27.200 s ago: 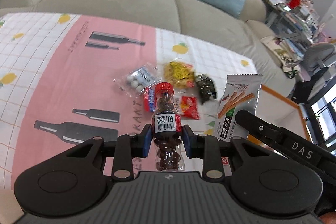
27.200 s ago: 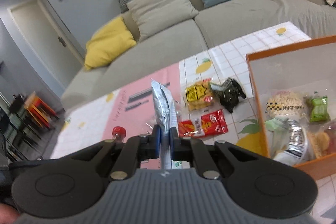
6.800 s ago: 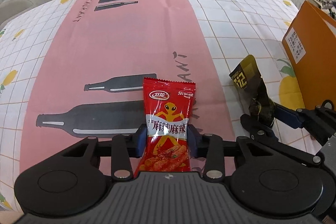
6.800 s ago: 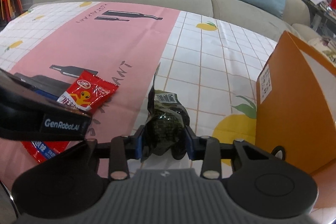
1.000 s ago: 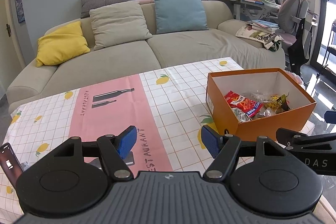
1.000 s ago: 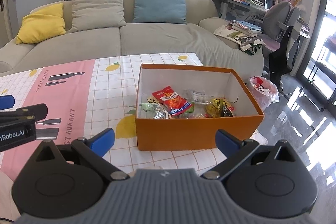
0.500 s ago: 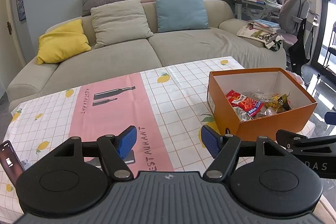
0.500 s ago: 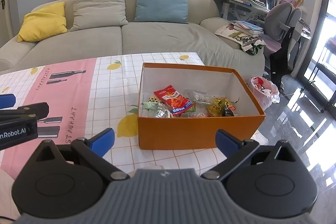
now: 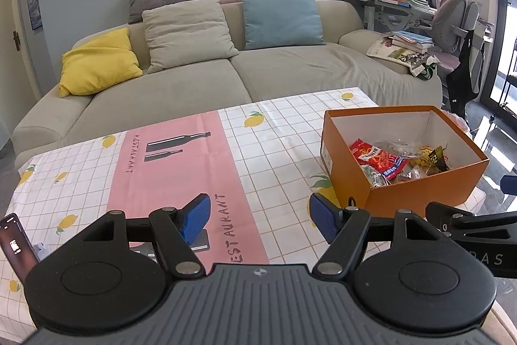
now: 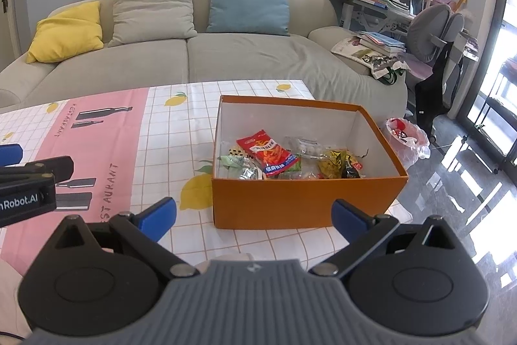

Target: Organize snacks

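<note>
Apparently the sorting is finished: the snacks [image 10: 290, 159] all lie in a loose heap on the floor of the orange box [image 10: 303, 202], the red packet [image 10: 267, 152] on top, and no packet shows on the desk [image 9: 274, 151]. The box stands near the desk's right edge, with its near right corner close to the overhang, so a careless nudge from either side could probably slide it off onto the glossy floor. Both tools hang above the cloth, clear of the box. The left claw [image 9: 258, 217] has its jaws wide apart and holds nothing; the right claw [image 10: 253, 214] is likewise spread and empty. A phone [image 9: 16, 248] propped at the desk's left edge could also be knocked over by the left tool.
</note>
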{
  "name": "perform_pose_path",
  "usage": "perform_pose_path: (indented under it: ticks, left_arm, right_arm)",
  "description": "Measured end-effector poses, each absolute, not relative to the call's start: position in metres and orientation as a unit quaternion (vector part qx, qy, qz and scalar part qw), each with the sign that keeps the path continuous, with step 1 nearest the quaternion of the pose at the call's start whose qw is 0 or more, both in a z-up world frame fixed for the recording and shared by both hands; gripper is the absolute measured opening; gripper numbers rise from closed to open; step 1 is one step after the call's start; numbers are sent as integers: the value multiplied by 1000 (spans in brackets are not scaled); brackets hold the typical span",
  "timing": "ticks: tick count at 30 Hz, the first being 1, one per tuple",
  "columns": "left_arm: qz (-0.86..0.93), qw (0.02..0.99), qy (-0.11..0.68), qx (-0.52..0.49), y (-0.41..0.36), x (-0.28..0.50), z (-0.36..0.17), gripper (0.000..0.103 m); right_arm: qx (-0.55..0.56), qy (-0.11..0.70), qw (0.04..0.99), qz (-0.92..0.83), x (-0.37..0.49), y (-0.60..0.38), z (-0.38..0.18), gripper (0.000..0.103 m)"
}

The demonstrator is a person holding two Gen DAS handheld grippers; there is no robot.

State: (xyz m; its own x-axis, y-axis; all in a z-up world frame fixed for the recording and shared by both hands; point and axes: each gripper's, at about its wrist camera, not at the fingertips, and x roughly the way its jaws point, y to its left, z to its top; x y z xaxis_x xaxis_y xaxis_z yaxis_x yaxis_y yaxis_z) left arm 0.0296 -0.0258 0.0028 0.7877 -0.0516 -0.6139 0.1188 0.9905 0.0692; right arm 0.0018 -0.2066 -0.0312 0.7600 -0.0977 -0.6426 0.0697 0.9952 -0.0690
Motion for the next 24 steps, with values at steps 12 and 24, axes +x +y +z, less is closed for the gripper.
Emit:
perform_pose_path:
  ticks: [12, 24]
  left_arm:
    - [-45, 944, 324, 53, -26, 29, 3, 83]
    - [-46, 944, 324, 50, -26, 28, 3, 83]
  right_arm:
    - [-23, 350, 935, -47, 2, -207, -32, 100]
    - [-28, 353, 934, -46, 2, -206, -31, 100]
